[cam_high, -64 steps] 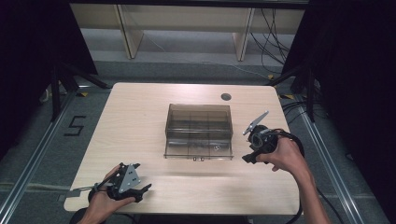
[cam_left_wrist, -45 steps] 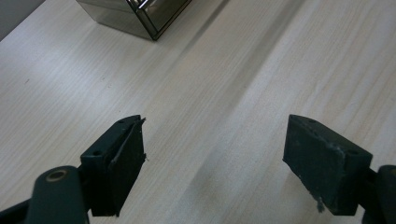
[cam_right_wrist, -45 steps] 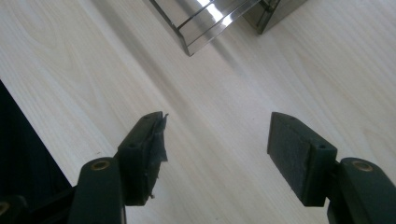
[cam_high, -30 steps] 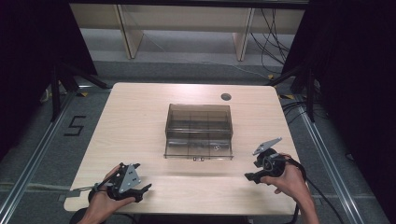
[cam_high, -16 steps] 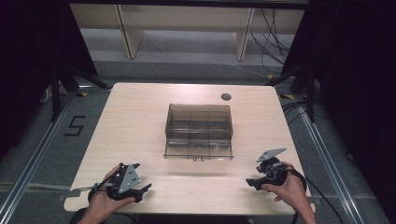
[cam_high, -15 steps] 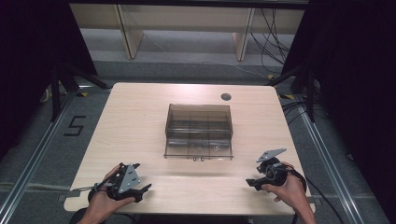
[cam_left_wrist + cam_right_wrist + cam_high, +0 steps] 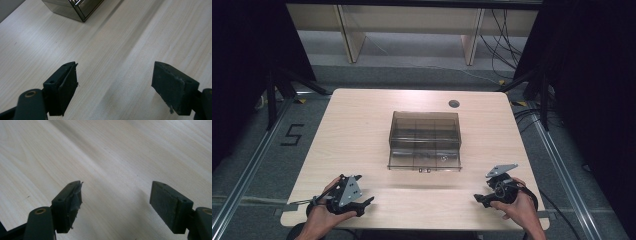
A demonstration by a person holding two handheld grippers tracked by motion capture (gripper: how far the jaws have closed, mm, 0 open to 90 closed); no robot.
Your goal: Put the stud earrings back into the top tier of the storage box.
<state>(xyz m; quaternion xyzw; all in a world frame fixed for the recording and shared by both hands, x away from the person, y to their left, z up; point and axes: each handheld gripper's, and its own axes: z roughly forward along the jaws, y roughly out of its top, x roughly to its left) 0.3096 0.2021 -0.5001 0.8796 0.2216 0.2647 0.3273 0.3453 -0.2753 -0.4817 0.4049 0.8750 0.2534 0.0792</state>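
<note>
A smoky transparent box (image 7: 425, 140) with inner compartments stands shut in the middle of the wooden table (image 7: 362, 125); one corner of that box (image 7: 75, 8) reaches into the left gripper view. My left gripper (image 7: 367, 202) rests near the table's front left edge, jaws wide and empty (image 7: 113, 87). Near the front right edge, a hand holds my right gripper (image 7: 478, 199) low over the wood. Its jaws have just been opening and stand wide, only bare table between them (image 7: 116, 205).
A small dark round grommet (image 7: 454, 104) sits in the table's far right part. Black cables trail off the right side onto the floor. Metal rails and wooden shelving frames lie beyond the table's far edge.
My right gripper has come away from the box's right side, back toward the front right edge and down to the table. The left gripper has kept still.
</note>
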